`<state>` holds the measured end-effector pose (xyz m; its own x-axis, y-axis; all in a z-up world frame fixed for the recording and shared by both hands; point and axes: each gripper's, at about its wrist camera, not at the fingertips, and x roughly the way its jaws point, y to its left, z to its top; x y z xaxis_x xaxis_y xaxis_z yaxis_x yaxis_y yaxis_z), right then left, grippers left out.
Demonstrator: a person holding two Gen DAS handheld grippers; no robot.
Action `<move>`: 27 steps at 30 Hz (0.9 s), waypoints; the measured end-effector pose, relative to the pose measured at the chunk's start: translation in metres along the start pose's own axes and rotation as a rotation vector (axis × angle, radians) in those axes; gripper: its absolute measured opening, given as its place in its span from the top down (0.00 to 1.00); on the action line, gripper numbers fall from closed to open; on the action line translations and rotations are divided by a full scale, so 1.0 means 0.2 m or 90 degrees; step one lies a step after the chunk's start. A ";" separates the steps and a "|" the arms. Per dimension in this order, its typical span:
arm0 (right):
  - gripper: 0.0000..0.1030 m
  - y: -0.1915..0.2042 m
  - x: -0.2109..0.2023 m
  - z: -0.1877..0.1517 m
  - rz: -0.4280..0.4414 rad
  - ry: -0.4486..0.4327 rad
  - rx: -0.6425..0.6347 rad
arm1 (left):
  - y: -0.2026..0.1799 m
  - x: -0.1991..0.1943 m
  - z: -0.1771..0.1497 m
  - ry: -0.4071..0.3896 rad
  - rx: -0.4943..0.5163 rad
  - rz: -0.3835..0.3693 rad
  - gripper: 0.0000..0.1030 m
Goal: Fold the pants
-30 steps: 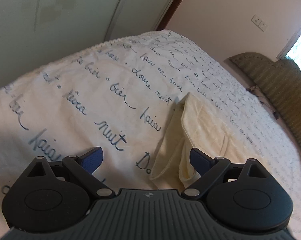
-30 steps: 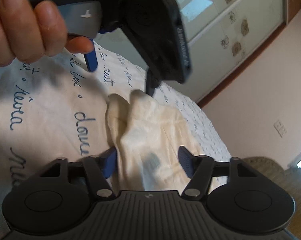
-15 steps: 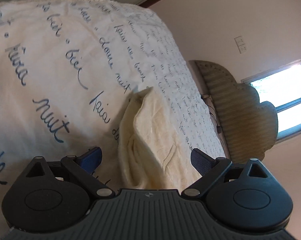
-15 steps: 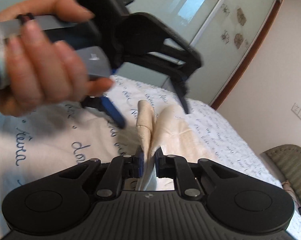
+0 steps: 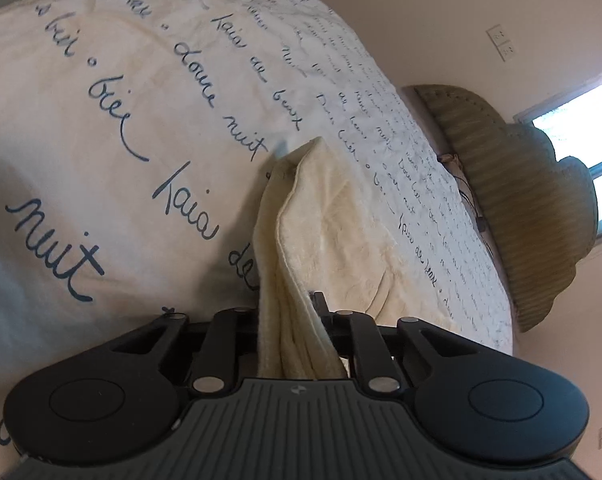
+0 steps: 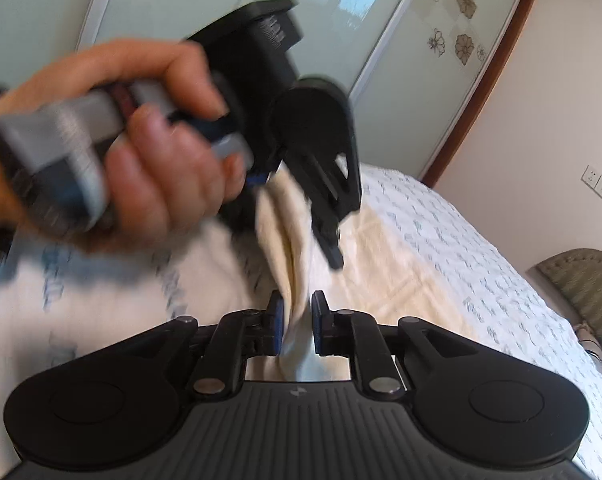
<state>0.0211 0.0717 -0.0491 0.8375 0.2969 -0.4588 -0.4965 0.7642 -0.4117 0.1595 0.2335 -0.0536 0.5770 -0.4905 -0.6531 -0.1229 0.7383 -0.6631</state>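
The left claw is closing on a bunched edge of the cream pants, its fingertips buried in the cloth and hard to make out. The right claw pinches another fold between narrow blue pads. In the right wrist view the person's left hand is motion-blurred. The pants, soft and crinkled, rise off the bed, whose pale cover carries looping blue script. A ribbed green headboard is cut off beside a bright window
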 end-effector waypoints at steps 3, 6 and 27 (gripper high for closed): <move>0.87 0.00 -0.01 -0.03 0.004 0.002 0.022 | -0.05 -0.04 -0.04 -0.025 0.022 0.014 0.87; 0.87 0.03 0.00 -0.02 -0.001 -0.005 -0.009 | -0.14 -0.09 -0.07 -0.057 0.058 0.031 0.87; 0.90 -0.31 -0.57 -0.19 -0.064 -0.184 0.204 | -1.12 -0.46 -0.56 -0.192 0.282 -0.039 0.88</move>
<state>-0.0510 -0.0314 -0.0009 0.9302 0.3250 -0.1707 -0.3514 0.9229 -0.1577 0.0435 0.0611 0.1141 0.7864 -0.4320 -0.4414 0.2323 0.8691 -0.4368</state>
